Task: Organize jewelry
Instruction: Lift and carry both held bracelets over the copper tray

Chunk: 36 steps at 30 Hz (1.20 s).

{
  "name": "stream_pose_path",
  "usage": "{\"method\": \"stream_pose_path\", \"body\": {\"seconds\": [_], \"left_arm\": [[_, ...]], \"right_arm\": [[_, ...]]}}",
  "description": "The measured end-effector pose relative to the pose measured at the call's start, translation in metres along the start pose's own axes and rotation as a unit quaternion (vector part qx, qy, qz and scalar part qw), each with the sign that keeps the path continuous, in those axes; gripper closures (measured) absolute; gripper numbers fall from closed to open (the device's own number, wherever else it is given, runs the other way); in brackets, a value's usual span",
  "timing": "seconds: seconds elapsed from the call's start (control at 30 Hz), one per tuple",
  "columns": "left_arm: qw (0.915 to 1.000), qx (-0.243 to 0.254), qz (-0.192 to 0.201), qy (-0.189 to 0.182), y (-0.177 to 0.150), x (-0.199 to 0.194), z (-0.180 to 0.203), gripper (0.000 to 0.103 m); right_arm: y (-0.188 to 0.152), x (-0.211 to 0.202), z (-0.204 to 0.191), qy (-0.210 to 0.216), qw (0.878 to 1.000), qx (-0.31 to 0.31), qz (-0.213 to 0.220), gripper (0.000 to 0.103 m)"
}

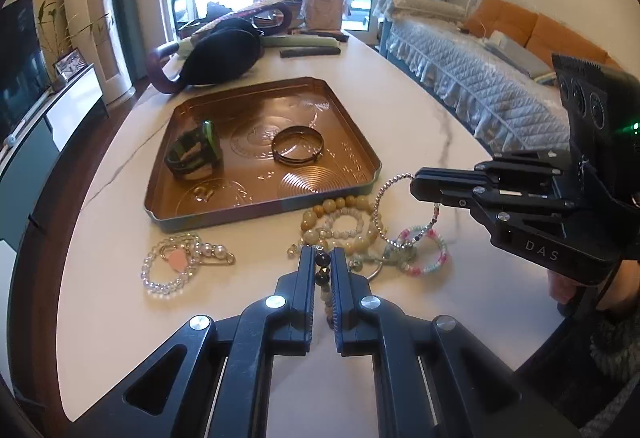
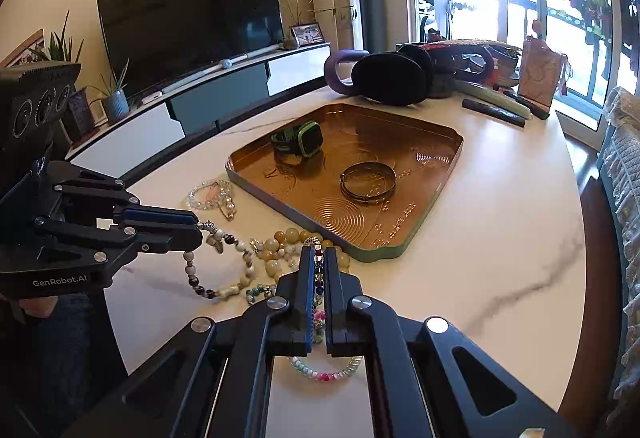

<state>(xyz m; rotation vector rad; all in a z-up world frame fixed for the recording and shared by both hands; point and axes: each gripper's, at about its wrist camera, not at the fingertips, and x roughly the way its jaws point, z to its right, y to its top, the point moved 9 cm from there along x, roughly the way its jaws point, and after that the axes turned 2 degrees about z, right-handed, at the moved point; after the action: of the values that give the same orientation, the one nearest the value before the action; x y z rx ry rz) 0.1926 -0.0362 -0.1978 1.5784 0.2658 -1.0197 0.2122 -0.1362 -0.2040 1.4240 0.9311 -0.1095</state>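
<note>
- The left gripper (image 1: pixel 323 258) was seen low centre of the left wrist view, its jaws drawn nearly together on a dark-and-pale bead bracelet (image 1: pixel 322 270), which ran back between the fingers.
- In the right wrist view the same bracelet (image 2: pixel 218 270) hung as a loop at lower left, lifted at the pinch, its lower part apparently resting on the table (image 2: pixel 500 238).
- The right gripper (image 2: pixel 319 258) was closed on a silver bead bracelet (image 1: pixel 386 206); in the left wrist view that loop stood tilted up at centre right, its lower edge among the pile.
- A pastel bead bracelet (image 2: pixel 326 372) lay beneath the right gripper at bottom centre; whether it was caught too could not be told.
- The copper tray (image 1: pixel 362 154), mid-frame, already held a watch (image 1: pixel 196 154) and a bangle (image 1: pixel 297 144).
- Yellow stone beads (image 1: pixel 340 216) and a clear bead bracelet (image 1: pixel 172 266) were left on the table just below the tray's near rim.
- Judged step: two pieces were being separated from the tangle before transfer to the tray.
- Advice: the held loops should be raised slowly and drawn apart, so neighbours are not dragged.
- Grip should be kept firm; round beads were judged likely to slip.
- Each piece should be carried over the rim and released in bare floor, apart from watch and bangle.
</note>
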Motion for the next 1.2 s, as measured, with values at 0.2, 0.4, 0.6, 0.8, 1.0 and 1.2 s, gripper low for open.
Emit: {"method": "stream_pose_path", "body": {"seconds": [0.2,0.4,0.6,0.8,1.0,1.2], "left_arm": [[0.9995,-0.003,0.028,0.016,0.009,-0.015,0.0,0.095],[0.9987,-0.011,0.041,0.029,0.013,-0.023,-0.002,0.095],[0.9966,-0.023,0.061,0.05,0.024,-0.036,-0.012,0.095],[0.9913,-0.025,0.096,0.087,0.04,-0.063,-0.026,0.095],[0.9868,-0.03,0.13,0.091,0.061,-0.087,-0.037,0.095],[0.9804,-0.04,0.178,0.076,0.098,-0.123,-0.044,0.095]], "right_arm": [[0.005,-0.006,0.0,-0.006,1.0,0.02,0.009,0.1],[0.007,-0.014,0.002,-0.009,0.999,0.051,0.014,0.1],[0.011,-0.028,-0.003,-0.011,0.998,0.064,0.026,0.1],[0.024,-0.043,-0.012,-0.012,0.997,0.057,0.045,0.1],[0.053,-0.066,-0.014,-0.025,0.996,0.046,0.077,0.1],[0.098,-0.086,-0.02,-0.024,0.993,0.031,0.111,0.1]]}}
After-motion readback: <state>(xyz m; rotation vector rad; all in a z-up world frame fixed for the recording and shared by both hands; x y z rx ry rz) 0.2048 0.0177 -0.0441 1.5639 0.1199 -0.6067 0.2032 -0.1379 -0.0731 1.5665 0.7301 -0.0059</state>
